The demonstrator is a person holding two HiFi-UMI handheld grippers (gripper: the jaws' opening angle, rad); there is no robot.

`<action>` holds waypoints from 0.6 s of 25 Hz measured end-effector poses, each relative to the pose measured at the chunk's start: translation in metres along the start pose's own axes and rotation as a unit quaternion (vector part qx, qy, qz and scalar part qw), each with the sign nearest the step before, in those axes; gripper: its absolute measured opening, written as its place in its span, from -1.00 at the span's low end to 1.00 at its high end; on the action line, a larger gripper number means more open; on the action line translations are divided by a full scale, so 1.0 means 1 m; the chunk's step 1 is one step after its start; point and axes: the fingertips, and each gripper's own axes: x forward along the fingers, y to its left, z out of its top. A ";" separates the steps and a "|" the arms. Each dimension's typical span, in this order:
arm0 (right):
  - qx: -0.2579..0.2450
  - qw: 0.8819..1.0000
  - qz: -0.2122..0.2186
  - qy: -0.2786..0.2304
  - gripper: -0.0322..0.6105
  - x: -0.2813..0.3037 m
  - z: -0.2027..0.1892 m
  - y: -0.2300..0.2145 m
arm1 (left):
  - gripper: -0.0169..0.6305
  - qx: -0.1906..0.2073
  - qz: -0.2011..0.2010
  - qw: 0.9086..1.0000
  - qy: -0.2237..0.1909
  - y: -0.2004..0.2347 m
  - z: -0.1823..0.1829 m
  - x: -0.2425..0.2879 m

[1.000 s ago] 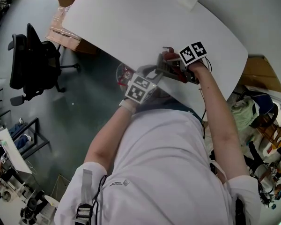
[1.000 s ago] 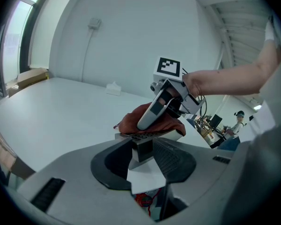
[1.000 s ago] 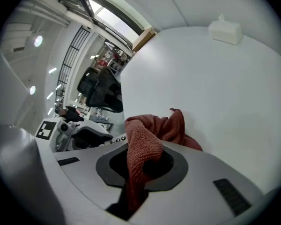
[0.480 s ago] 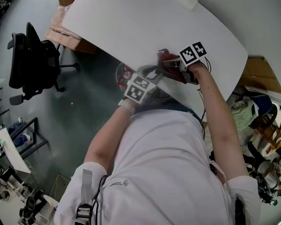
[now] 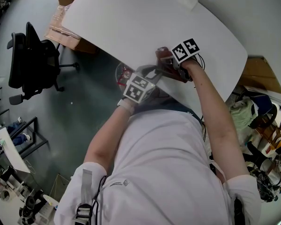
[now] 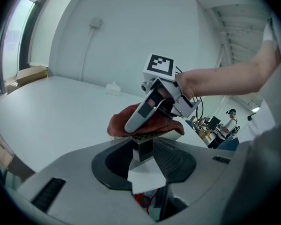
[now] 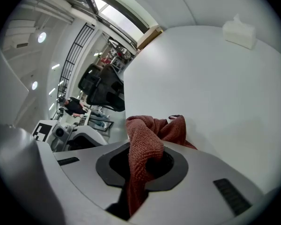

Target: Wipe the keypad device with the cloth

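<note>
Left claw: the left claw (image 6: pixel 143 159) stands fairly wide with its jaws closed on the keypad device (image 6: pixel 143 146), a dark block with a pale part below it, gripped from both sides
Right claw: the right claw (image 7: pixel 141 170) is pinched narrow on the red cloth (image 7: pixel 143 142); a thick fold runs up between its jaws and bunches out beyond them
Where the device is: at the near edge of the white bench (image 5: pixel 131 18), close in front of the person; from where I look I cannot tell whether it rests on the bench or is held just above it
Where the cloth is: in the left gripper view it lies draped over the top of the device, touching it, with the right claw bearing down on it from above
Already done, by the look of it: the cloth is taken up, the device is steadied in the other claw, and the two are brought together, so I would say the wiping itself is under way and not merely being set up
What I cannot judge: the cloth covers the face of the device and no keys show, so how much of it has been gone over is hidden
What seems left: more passes across the covered face and perhaps the sides, then putting down device and cloth
Not involved: a small white box (image 7: pixel 239 32) sits far across the bench, well apart from both claws
</note>
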 end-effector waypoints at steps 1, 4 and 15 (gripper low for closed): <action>0.002 1.000 -0.006 -0.001 -0.72 0.001 0.001 -0.003 | -0.54 -0.001 0.000 1.000 0.001 0.000 0.000 0.000; 0.006 1.000 -0.025 -0.011 -0.72 0.004 0.004 -0.012 | -0.54 -0.004 -0.001 1.000 0.002 -0.002 0.000 -0.001; -0.025 0.993 -0.109 -0.045 -0.72 0.008 0.016 -0.042 | -0.54 -0.008 -0.001 1.000 -0.011 -0.003 0.000 -0.003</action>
